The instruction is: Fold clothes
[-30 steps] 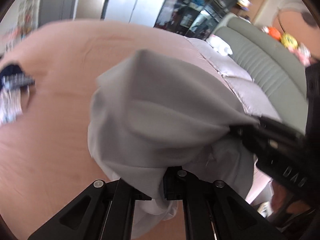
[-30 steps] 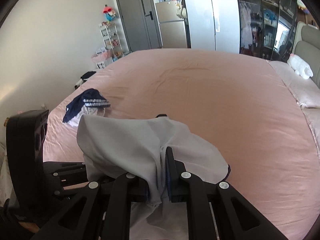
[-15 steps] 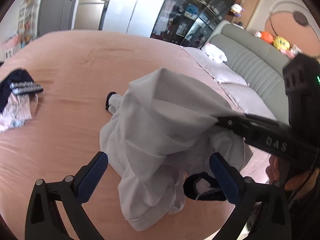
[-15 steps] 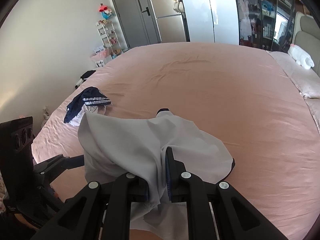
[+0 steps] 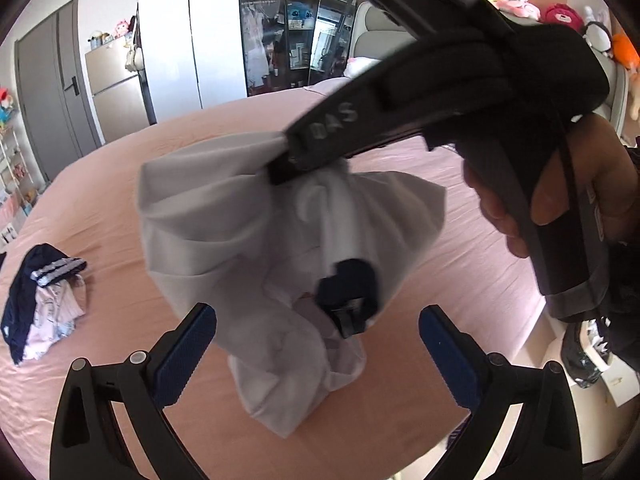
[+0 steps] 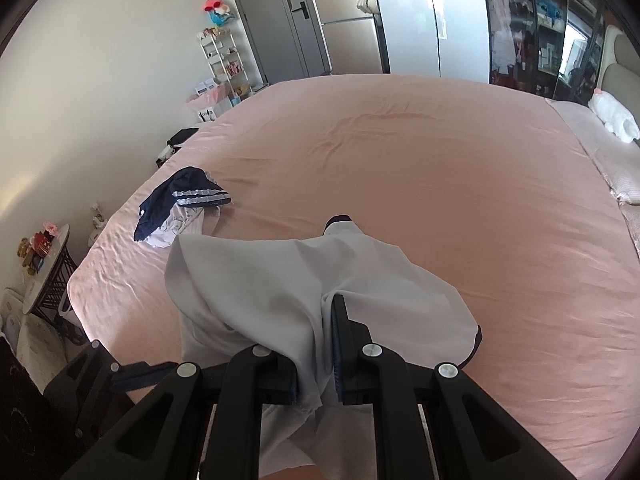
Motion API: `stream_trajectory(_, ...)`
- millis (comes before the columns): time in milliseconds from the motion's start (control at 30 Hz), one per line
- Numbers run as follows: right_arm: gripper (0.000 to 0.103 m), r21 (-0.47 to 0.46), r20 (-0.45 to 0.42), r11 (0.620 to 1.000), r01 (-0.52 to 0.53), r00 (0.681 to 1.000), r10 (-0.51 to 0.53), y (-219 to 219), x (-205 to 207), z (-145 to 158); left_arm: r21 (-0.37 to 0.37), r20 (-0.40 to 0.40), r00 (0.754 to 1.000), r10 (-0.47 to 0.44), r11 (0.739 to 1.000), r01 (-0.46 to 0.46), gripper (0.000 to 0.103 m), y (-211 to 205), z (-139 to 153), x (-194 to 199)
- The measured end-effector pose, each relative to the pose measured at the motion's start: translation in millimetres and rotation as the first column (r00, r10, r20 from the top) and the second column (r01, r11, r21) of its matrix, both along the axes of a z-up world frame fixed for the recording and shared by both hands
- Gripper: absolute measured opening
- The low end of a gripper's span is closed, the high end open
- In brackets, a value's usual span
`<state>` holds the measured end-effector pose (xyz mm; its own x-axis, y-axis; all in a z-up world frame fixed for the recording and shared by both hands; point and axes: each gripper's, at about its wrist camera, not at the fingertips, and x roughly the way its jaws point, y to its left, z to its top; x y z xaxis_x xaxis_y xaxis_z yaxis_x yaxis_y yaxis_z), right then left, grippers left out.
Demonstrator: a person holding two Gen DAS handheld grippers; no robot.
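Pale grey-white soft cloth garment with dark navy trim [image 5: 248, 240] hangs bunched in mid-air above a pink-sheeted bed [image 6: 440, 184], its lowest folds trailing down to or just over the sheet near the bed's near edge. It is held at one point only: the right gripper [image 6: 326, 344] has its black fingers [image 6: 340, 332] clenched tight on a gathered ridge of the cloth, and in the left wrist view that same tool reaches in from the upper right, with the person's hand [image 5: 572, 196] wrapped round its handle. The left gripper [image 5: 316, 344] is released, its blue-padded fingers [image 5: 184, 352] spread wide on either side of the hanging bundle with nothing pressed between them. The likely trouble is that the garment is crumpled, so no clean corner or hem shows; a grab into the middle of the bundle could catch several layers at once and leave a twisted, lopsided fold. The single pinch on a thin ridge might also slip under the cloth's weight, dropping it in a heap at the bed's edge or off it. Both tools point forward and downward toward the bed, the left one low and just beside the bundle. Well apart to the left on the sheet lies a small heap of navy striped and white printed clothes [image 6: 180, 208].
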<state>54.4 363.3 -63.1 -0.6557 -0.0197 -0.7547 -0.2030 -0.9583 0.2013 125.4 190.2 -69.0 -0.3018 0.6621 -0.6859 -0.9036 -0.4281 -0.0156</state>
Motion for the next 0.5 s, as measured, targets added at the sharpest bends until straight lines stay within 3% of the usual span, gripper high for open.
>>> stream_trajectory(233,0.010,-0.017,0.003,1.000,-0.001,1.000,0.001,-1,0,3,-0.024,0.038,0.997,0.067,0.998,-0.066,0.103,26,-18,-24)
stream_trajectory(500,0.011,-0.081,-0.005,0.997,0.019,1.000,-0.020,11,3,4,0.023,0.059,0.996,0.073,0.997,-0.075,0.103,31,-21,-38)
